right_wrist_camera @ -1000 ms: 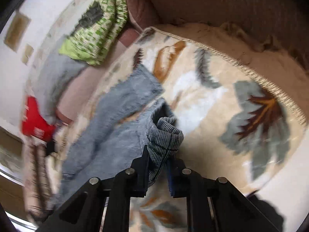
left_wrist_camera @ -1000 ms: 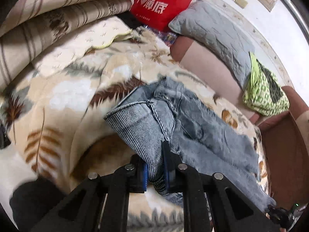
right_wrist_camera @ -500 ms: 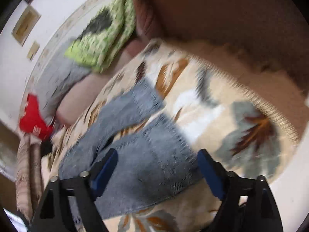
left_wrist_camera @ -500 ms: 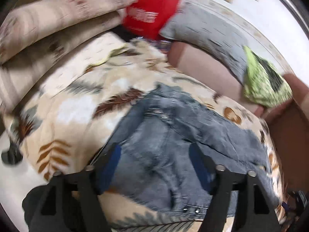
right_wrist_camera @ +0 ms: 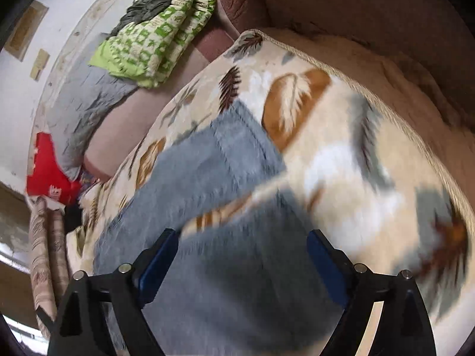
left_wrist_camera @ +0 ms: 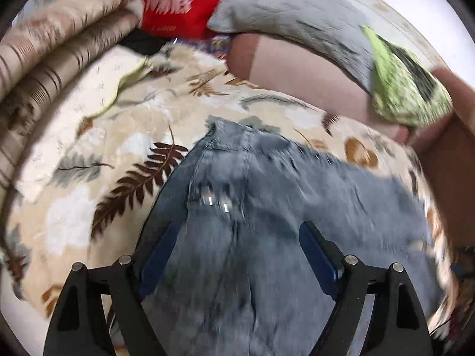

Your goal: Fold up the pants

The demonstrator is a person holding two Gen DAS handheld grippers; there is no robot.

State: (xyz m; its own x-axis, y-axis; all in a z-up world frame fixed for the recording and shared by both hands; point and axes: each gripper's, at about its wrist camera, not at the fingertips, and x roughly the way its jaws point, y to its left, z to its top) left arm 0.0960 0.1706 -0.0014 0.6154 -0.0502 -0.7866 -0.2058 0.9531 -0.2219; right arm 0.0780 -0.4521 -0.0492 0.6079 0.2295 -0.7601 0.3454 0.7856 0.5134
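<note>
Left gripper: jaws standing wide apart, having just been opening; nothing pinched between the blue pads. Denim is lying below and between them, apparently untouched.

Right gripper: jaws likewise spread wide, having just been opening; no cloth clamped, denim showing beneath the gap.

Jeans: pale blue, lying on the leaf-print blanket. In the left view the waistband is sitting toward 12 o'clock of the gripper, with metal rivets glinting just below it. In the right view one leg is running out toward 11 o'clock, and a second mass of denim is filling the space at 6 o'clock. Motion blur is hiding the exact edges.

Step in hand, by judgement: a release after laying the garment down; no completed fold is showing. The next move is probably calling for a fresh grasp on an edge, waistband or hem, pinched cleanly so that a single layer is not dragged loose, then a carry across to stack the halves.

Surroundings: red bag at 12 o'clock, grey pillow at 1 o'clock, green patterned quilt lying well apart from the jeans, striped rolled bedding at 10 o'clock. None is lying across the jeans. The soft plush blanket may be bunching under any drag.
</note>
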